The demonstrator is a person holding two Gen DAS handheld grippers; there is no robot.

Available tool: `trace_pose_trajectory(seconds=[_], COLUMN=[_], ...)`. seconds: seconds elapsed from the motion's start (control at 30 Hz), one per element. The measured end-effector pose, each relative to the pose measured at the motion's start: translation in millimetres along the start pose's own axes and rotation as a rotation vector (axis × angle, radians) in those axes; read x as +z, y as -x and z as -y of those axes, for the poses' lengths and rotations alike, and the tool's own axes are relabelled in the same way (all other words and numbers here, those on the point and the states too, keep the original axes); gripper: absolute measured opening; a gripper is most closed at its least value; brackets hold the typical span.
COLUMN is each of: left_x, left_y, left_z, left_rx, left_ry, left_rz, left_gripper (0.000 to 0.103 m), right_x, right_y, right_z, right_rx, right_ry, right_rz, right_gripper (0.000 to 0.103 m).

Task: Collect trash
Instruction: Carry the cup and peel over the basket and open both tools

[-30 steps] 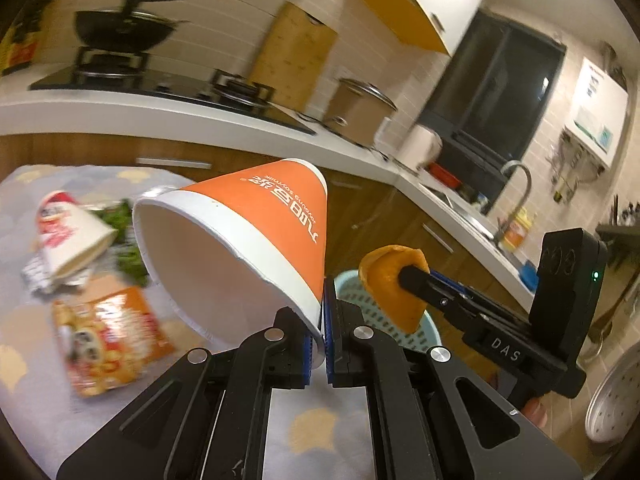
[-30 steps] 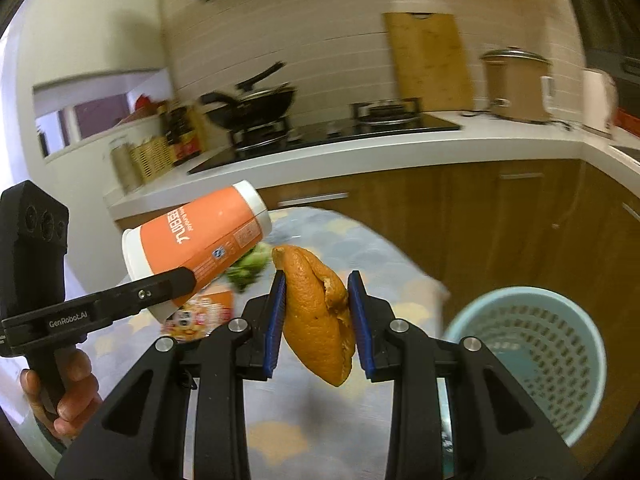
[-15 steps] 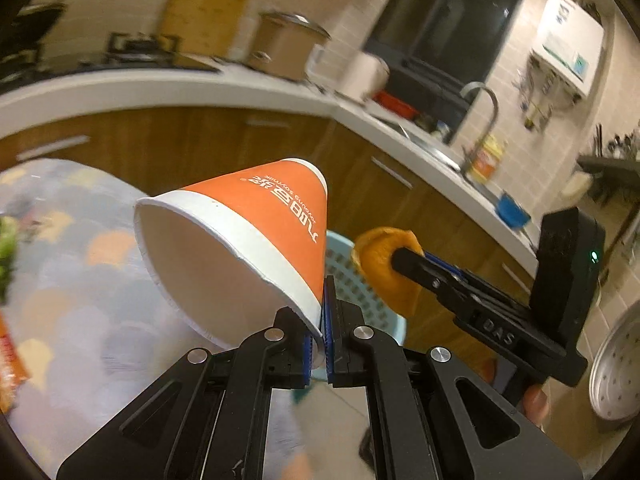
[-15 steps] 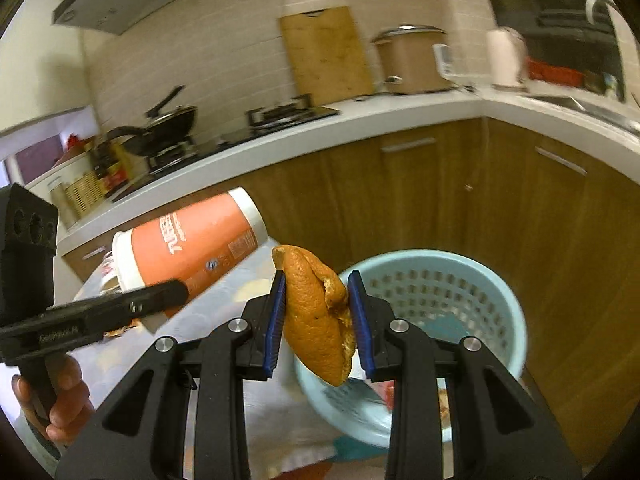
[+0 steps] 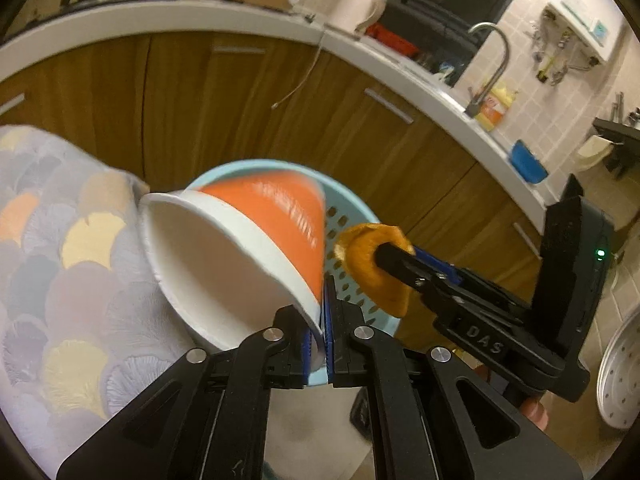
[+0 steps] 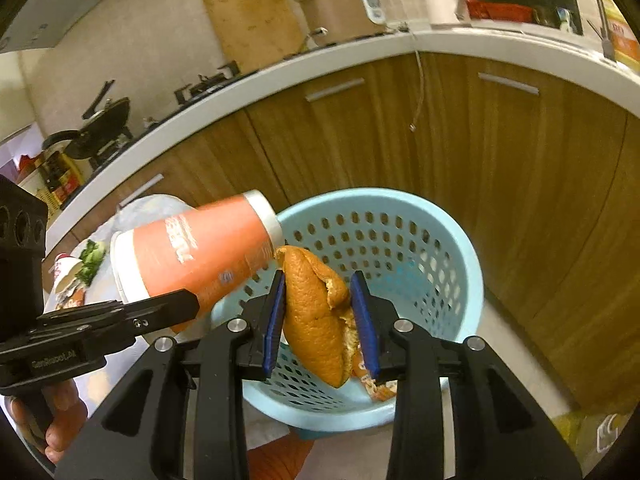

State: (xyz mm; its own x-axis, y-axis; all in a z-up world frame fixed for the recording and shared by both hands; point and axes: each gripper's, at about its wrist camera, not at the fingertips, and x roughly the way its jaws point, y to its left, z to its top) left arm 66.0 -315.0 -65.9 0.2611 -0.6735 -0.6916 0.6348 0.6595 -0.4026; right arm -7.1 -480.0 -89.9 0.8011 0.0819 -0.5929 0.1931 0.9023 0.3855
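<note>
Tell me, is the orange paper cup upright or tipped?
Tipped. The orange paper cup lies nearly sideways, its rim pinched by the left hand-held gripper, open mouth facing the camera, above the blue basket.

1 orange cup [image 5: 256, 248], 1 peel [image 6: 320, 320], 1 blue basket [image 6: 440, 232], 2 grippers.
</note>
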Motion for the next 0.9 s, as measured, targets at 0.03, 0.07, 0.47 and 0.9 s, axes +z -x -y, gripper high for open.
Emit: trace_pose_trajectory(seconds=[0.03,0.07,0.47,0.9], left_x=[-1,-3,-15,-33], left_y=[-1,-4,21,115], left_z=[-3,-4,-20,-63], left_rx=[0.009,0.013,0.035,0.067], left_ry=[0.003,0.006,0.036,0.121], left_rz=[-0.011,-0.021,0.007,0.176], left_gripper=[0.016,0.020,0.027,0.027], right_x=[-1,-2,-1,3], right_y=[-1,-3,-1,14], right_z=[1,3,-8,-102], right_rx=[-0.010,-0.019,0.000,0.145], right_ry=[-0.003,-0.007,-0.002,0.172], right_rz=[-0.006,-0.012,-0.013,0.035], right_gripper=[0.033,0.034,0.042,0.042])
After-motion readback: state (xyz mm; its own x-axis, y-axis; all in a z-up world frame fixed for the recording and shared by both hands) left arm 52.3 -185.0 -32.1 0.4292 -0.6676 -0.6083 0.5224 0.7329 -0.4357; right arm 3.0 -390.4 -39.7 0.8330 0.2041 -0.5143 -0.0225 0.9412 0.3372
